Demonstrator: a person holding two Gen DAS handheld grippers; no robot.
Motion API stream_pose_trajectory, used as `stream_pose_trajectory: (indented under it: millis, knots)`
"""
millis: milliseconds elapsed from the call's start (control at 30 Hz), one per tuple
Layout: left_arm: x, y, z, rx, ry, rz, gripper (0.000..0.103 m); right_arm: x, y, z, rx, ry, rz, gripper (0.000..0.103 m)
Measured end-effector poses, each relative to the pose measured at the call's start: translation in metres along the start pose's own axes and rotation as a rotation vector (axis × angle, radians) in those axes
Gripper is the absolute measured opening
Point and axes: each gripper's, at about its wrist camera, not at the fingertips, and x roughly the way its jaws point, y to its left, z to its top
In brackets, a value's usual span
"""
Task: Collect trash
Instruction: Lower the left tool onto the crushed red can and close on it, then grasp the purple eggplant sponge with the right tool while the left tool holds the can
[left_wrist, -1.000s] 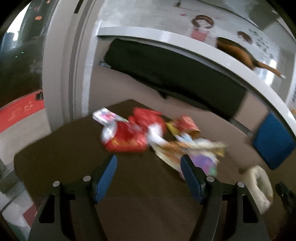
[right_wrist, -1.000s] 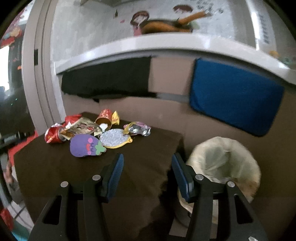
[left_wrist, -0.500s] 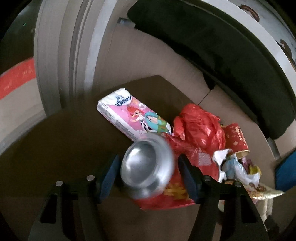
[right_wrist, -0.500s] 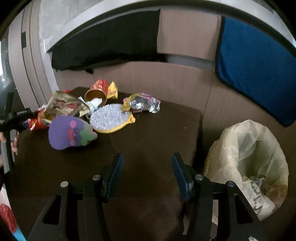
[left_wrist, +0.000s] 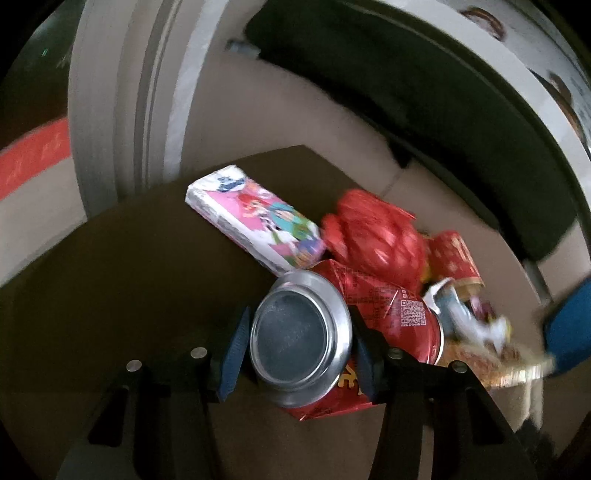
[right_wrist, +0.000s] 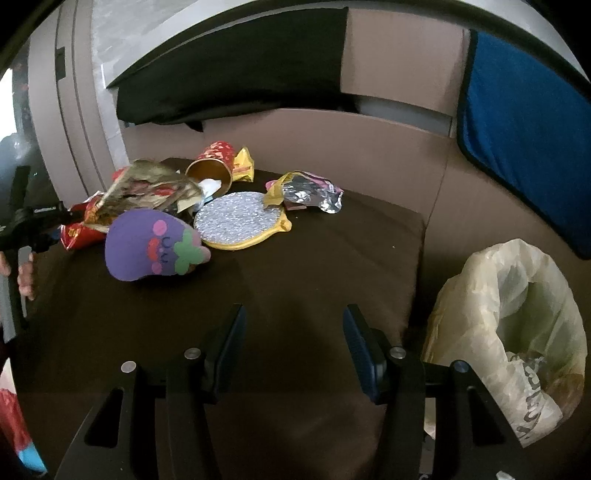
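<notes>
**Desk:** What does the left gripper (left_wrist: 299, 341) have?

**Photographer:** A crushed red drink can (left_wrist: 301, 336), silver end facing the lens. The blue pads (left_wrist: 232, 354) sit against both sides of it, so the jaws are pinching the can. It lies at the near edge of the trash pile on the dark brown table (left_wrist: 110, 288).

**Desk:** And around the can?

**Photographer:** Just behind it, a pink-and-white cartoon carton (left_wrist: 255, 225) lying flat. Behind the can and to its right, a crumpled red bag (left_wrist: 373, 236), then a red paper cup (left_wrist: 456, 260) on its side. The wrappers farther right are too blurred to name.

**Desk:** The right gripper (right_wrist: 293, 350)?

**Photographer:** Jaws spread, nothing between them, held over bare tabletop (right_wrist: 314, 277). Beyond it are a purple eggplant-shaped toy (right_wrist: 151, 245), a silver glittery disc with a yellow rim (right_wrist: 240, 221) touching the toy's far right side, and a torn foil wrapper (right_wrist: 306, 192) at the disc's far edge. The can (right_wrist: 79, 230) shows left of the toy, with the left gripper (right_wrist: 37, 221) on it.

**Desk:** Any bin?

**Photographer:** An open pale plastic trash bag (right_wrist: 517, 325), off the table's right edge, just beside the right gripper.
</notes>
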Motion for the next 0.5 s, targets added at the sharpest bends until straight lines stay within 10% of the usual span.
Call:
stream_pose_trajectory:
  millis: [500]
  knots:
    - [-0.055,-0.032,-0.07,0.115,0.013,-0.015,0.052,-0.004,0.02,0.018,0.028,0.009,0.19,0.052]
